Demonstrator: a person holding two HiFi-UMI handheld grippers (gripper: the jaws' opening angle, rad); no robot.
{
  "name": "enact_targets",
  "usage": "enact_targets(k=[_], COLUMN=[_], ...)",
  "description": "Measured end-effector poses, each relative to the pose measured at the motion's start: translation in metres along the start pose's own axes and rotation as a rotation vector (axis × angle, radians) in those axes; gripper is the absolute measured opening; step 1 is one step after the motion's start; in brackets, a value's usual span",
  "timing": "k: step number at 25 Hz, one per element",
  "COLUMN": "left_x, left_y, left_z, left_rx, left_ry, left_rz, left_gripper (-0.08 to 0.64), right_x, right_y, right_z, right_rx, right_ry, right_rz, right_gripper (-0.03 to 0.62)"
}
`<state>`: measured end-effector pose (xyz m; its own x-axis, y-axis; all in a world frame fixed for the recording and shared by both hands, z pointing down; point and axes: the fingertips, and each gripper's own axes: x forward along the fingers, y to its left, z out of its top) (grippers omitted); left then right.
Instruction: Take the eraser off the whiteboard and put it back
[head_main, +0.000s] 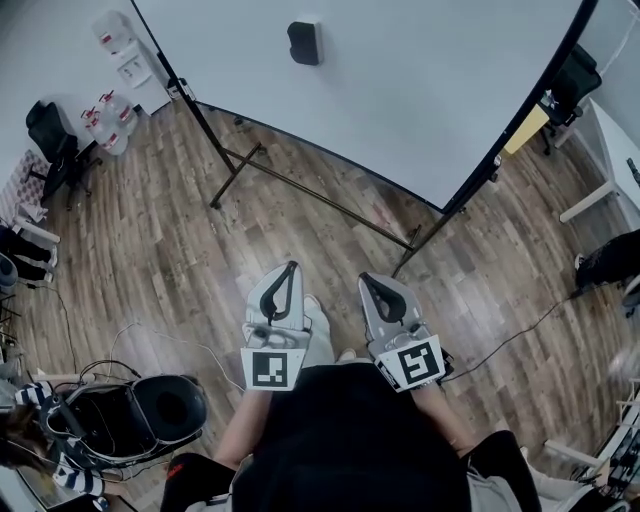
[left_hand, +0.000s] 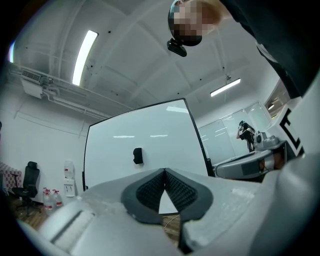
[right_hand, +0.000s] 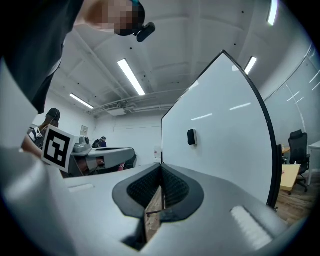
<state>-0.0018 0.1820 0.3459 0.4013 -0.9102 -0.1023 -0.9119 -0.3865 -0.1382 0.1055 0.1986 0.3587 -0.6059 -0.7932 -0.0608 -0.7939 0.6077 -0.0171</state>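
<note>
The dark, rounded-rectangular eraser (head_main: 304, 42) clings high on the glossy whiteboard (head_main: 400, 90), far ahead. The left tool (head_main: 291, 270) and right tool (head_main: 366, 280) (grey plastic, ribbed black pads (left_hand: 149, 192)) are both closed tight and empty, above plank flooring (head_main: 150, 250).

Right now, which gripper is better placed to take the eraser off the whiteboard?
Left, narrowly. In the head view the eraser sits almost straight ahead of the left gripper; the right gripper stands further aside. Both are shut, empty and well short of the whiteboard.
</note>
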Motion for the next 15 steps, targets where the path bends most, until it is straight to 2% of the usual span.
enact_targets(k=[3, 9, 15], left_x=[0.022, 0.072, 0.12], left_y=[0.01, 0.049, 0.075], left_z=[-0.003, -0.004, -0.009], left_rx=[0.019, 0.008, -0.018], left_ry=[0.002, -0.023, -0.035], left_rz=[-0.022, -0.044, -0.065], left_gripper=[0.002, 0.002, 0.002], right_x=[0.018, 0.072, 0.111], right_y=[-0.009, -0.021, -0.054], right_z=[-0.004, -0.003, -0.003], right_rx=[-0.001, -0.016, -0.032], right_ry=[0.012, 0.023, 0.032], right_rz=[-0.004, -0.005, -0.058], right_gripper=[0.003, 0.002, 0.002])
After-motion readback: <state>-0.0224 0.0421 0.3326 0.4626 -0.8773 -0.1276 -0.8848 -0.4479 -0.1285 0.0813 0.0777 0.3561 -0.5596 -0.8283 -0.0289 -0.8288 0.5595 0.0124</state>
